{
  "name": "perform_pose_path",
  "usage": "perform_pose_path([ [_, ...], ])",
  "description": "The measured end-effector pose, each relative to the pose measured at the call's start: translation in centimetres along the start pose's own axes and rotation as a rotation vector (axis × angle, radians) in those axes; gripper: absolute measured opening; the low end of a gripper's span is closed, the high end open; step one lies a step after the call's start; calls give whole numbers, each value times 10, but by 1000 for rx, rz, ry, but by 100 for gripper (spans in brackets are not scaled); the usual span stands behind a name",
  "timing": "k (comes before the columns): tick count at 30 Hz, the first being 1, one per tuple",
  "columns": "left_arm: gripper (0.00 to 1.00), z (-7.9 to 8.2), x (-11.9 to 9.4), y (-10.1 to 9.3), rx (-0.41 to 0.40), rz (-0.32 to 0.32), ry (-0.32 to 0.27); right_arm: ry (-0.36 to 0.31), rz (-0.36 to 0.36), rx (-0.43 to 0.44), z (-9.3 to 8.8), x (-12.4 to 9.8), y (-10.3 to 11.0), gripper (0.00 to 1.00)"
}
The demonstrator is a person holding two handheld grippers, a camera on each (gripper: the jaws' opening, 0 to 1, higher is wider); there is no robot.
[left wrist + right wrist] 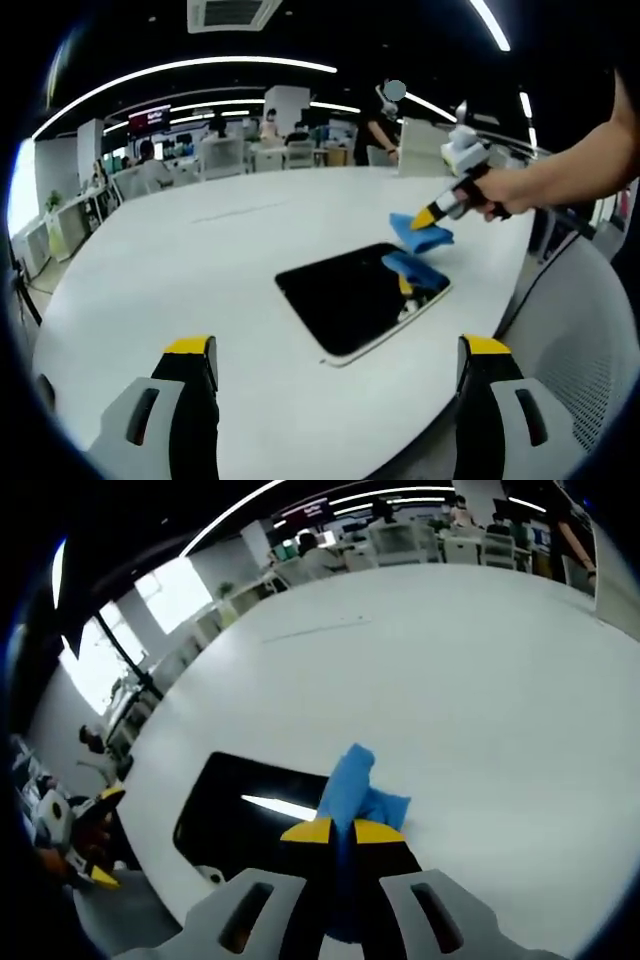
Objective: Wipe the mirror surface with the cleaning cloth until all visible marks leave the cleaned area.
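My right tool (335, 832) pinches the cleaning cloth (352, 790), hanging at the mirror's (350, 295) near-right edge; mirror lies left of it on the surface (200, 260). Left tool (335, 350) open, farther back.

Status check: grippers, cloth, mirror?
Right gripper shut on blue cloth, at mirror edge. Left gripper open, held back over table. Nothing in the way.
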State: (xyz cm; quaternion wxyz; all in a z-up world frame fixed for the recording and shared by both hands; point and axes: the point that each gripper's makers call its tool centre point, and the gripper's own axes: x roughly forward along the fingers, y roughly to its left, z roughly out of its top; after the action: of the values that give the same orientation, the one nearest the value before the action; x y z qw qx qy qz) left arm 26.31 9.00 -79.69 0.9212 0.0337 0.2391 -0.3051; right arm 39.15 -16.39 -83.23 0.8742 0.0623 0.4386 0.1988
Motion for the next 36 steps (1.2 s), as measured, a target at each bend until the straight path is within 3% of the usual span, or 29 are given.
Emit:
perform_pose_path([
  [5, 100, -1, 1, -4, -2, -21, 2, 22, -1, -7, 3, 12, 2, 0],
  [9, 100, -5, 0, 2, -64, -5, 11, 37, -4, 0, 3, 18, 4, 0],
  [23, 100, -5, 2, -5, -36, -35, 22, 94, -18, -14, -6, 44, 8, 0],
  [36, 100, -5, 2, -4, -36, -34, 20, 97, -17, -17, -6, 45, 10, 0],
])
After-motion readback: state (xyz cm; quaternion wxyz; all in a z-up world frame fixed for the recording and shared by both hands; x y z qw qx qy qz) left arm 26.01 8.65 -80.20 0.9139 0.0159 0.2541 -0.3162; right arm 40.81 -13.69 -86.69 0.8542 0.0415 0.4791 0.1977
